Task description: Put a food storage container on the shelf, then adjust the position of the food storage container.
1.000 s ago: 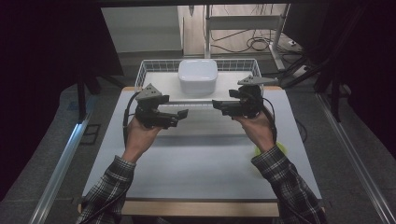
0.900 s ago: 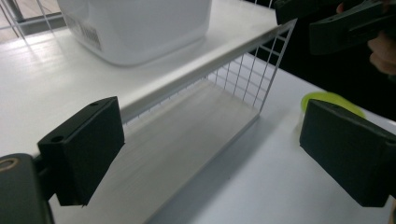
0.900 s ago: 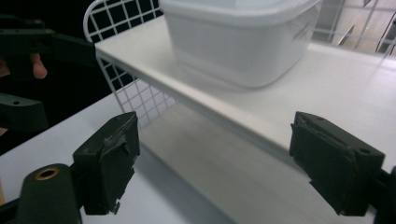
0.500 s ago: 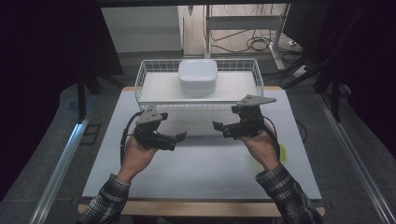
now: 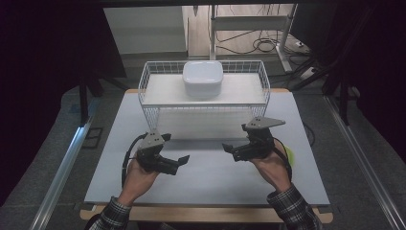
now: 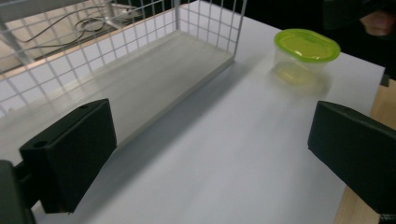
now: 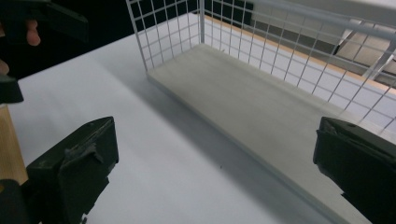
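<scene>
Wire basket [image 5: 143, 91] stands at the far side of the white tabletop [image 5: 206, 172], a white lidded box [image 5: 202, 79] in it. Left tongs [image 5: 181, 161] and right tongs [image 5: 229, 151], both spread with nothing between, have just been opening. The green-lidded container [image 6: 306, 49] sits just beside the right hand [image 5: 273, 165], well apart from the left tongs

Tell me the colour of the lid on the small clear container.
Bright yellow-green. The lid shows best in the left gripper view, on the clear container near the table's edge.

Dim room, evenly lit table [image 5: 206, 158]; gripper views look slightly motion-blurred.
</scene>
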Motion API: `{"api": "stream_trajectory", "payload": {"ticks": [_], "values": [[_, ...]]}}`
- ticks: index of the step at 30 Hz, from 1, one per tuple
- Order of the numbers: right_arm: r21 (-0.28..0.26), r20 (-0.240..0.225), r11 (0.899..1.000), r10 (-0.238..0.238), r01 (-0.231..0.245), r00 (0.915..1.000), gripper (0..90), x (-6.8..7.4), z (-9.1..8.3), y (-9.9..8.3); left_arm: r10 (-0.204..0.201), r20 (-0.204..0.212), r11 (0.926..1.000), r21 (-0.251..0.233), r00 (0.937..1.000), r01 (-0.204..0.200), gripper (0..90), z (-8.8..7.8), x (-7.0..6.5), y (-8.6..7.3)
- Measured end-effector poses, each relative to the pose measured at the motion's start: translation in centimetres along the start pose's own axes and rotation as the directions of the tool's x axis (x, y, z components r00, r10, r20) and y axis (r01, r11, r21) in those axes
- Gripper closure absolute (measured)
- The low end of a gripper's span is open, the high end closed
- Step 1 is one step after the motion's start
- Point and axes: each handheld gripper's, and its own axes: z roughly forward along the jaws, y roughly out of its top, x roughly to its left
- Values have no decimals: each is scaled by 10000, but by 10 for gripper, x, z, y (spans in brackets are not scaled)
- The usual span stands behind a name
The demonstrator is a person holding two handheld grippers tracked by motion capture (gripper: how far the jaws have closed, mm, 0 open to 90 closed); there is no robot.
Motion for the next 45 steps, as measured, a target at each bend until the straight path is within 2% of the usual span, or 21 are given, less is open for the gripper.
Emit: {"api": "stream_trajectory", "payload": {"ticks": [3,5,7,11,14,17,21,25,28,33,40,42,45], "values": [[-67,-79,10000,-4,3,10000,2,1,-3,-7,-58,-108,10000,41,9999,59,16,-2,0,-8],[-78,-241,10000,29,-31,9997,5,3,-5,-12,-113,-148,9999,-115,9998,111,17,-4,-1,-14],[51,-179,10000,45,-44,9998,12,5,-7,-16,-189,-82,9997,-150,9998,187,18,-5,-1,-20],[-17,-43,9997,253,-253,9997,17,7,-11,-27,-341,-151,9993,-140,9993,339,18,-5,-1,-34],[13,35,9996,282,-282,9996,17,9,-12,-37,-491,-121,9988,38,9987,492,18,-1,-3,-46],[15,-182,9981,613,-613,9980,19,12,-14,-51,-437,-317,9985,319,9985,447,19,0,-5,-56],[62,-275,9972,751,-749,9968,20,14,-13,-62,-394,-587,9979,498,9975,424,20,-3,-8,-69],[177,-61,9967,789,-788,9969,29,16,-13,-77,-280,-810,9974,634,9963,332,21,-9,-9,-79],[295,110,9978,592,-595,9982,31,19,-14,-86,-247,-1002,9961,820,9947,330,24,-12,-9,-87],[669,319,9956,633,-653,9975,29,17,-13,-97,-275,-1112,9958,842,9934,370,24,-15,-8,-91],[894,672,9906,976,-1034,9930,21,12,-13,-97,-265,-1090,9960,816,9937,355,25,-14,-8,-91],[1001,785,9895,962,-1039,9923,73,10,-14,-96,-241,-1123,9961,812,9934,334,26,-14,-8,-92],[872,850,9887,1146,-1219,9898,225,6,-20,-94,-228,-1158,9963,802,9930,322,27,-14,-8,-91]]}}
